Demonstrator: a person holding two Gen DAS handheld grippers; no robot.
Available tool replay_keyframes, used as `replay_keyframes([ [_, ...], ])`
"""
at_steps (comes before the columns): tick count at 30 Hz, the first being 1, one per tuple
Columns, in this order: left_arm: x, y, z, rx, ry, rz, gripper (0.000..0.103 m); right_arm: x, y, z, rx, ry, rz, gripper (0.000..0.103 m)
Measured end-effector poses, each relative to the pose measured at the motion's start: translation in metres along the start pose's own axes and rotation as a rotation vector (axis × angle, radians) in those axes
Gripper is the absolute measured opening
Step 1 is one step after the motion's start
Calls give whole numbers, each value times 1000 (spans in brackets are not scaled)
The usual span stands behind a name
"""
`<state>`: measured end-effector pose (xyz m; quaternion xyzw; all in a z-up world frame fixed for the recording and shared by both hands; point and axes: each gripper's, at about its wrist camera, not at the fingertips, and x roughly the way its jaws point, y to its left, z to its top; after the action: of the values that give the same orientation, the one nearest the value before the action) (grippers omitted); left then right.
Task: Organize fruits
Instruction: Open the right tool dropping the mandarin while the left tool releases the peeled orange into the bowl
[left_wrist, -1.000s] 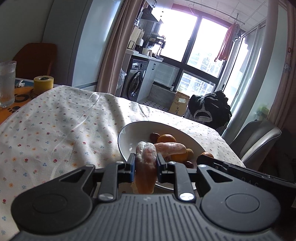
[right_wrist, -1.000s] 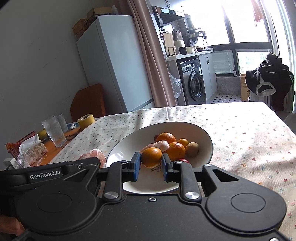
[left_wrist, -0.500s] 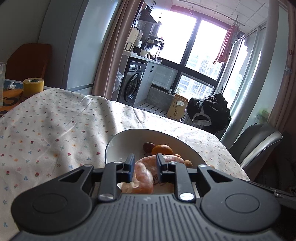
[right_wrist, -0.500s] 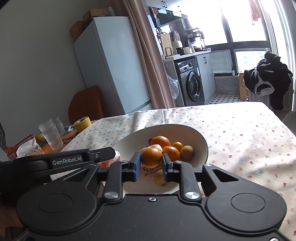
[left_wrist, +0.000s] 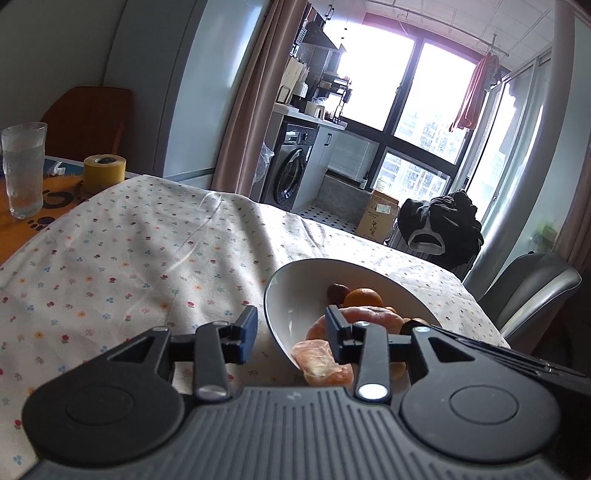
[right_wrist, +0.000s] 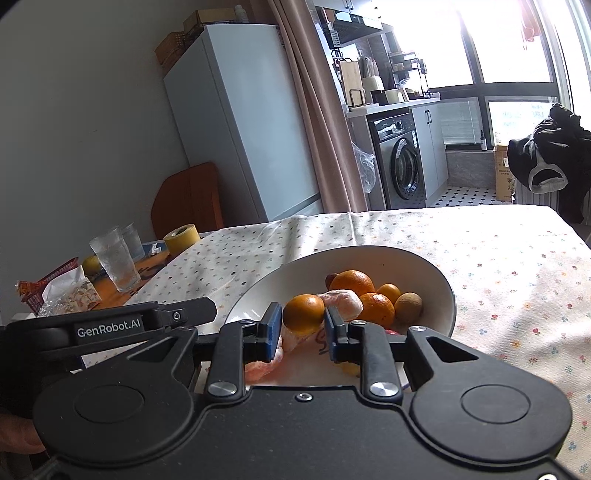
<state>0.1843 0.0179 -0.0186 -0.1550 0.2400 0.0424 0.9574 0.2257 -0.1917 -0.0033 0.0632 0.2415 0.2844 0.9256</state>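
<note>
A white bowl on the flowered tablecloth holds several oranges, a brown kiwi and peeled citrus. My left gripper is open at the bowl's near-left rim, with nothing between its fingers. A peeled pink-orange citrus piece lies just inside the rim, beside the right finger. My right gripper is shut on a small tangerine, held above the bowl's near side. The left gripper's black body shows low at the left of the right wrist view.
Two drinking glasses, a yellow tape roll and a snack packet stand at the table's left end. A grey chair is at the far right corner. Bare tablecloth lies right of the bowl.
My left gripper has opened and let the peeled citrus piece go into the bowl, then shifted left. My right gripper still holds the tangerine, a little further over the bowl.
</note>
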Motion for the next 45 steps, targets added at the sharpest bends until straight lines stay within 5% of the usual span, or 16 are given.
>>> replay_keyframes([
  [6, -12, 5, -3, 13, 0, 32, 70, -5, -1, 2, 19, -7, 8, 38],
  [9, -17, 8, -6, 14, 1, 38, 74, -6, -4, 0, 31, 9, 3, 38],
  [22, -47, 21, -17, 32, 51, 62, 85, -29, 0, -10, 19, 45, 19, 39],
  [45, -96, 9, -18, 79, 86, 31, 98, -86, 3, -10, -40, 59, 42, 88],
])
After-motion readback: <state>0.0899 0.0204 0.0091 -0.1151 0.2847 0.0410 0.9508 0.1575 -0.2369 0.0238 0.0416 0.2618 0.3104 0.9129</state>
